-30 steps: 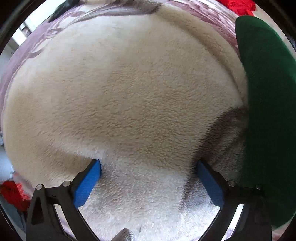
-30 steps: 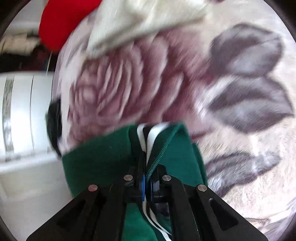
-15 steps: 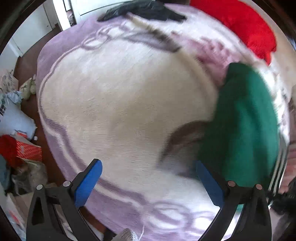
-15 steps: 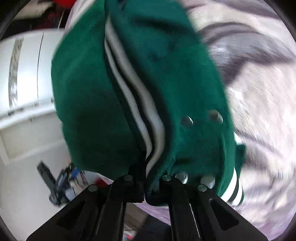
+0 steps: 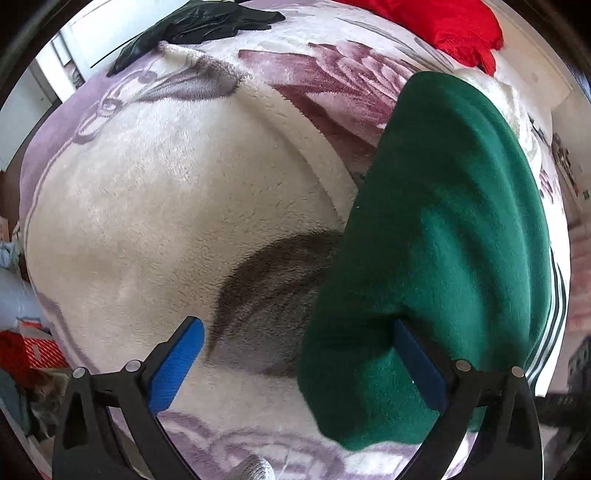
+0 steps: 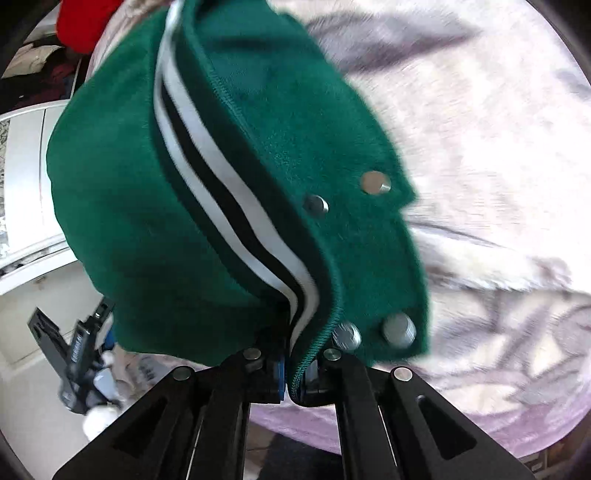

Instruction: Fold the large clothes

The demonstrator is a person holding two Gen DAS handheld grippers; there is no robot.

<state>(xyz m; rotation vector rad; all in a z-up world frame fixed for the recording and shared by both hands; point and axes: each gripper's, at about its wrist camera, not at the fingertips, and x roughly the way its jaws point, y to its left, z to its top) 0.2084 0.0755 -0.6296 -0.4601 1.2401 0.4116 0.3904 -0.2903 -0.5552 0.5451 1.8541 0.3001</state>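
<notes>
A dark green fleece jacket (image 6: 155,206) with white and black striped trim and metal snaps hangs in the air over a floral plush blanket (image 6: 498,184). My right gripper (image 6: 293,373) is shut on the jacket's striped edge and holds it up. In the left wrist view the jacket (image 5: 443,229) hangs at the right, draped partly between the blue pads. My left gripper (image 5: 299,365) is open above the blanket (image 5: 166,192) and holds nothing.
A red garment (image 5: 454,26) and a black garment (image 5: 199,22) lie at the blanket's far side. A red box and clutter (image 5: 29,354) sit on the floor at the left. White furniture (image 6: 26,192) stands left of the bed.
My right gripper has lifted the green jacket off the blanket and raised it. My left gripper has pulled back from the blanket, and the jacket has swung closer to its right finger.
</notes>
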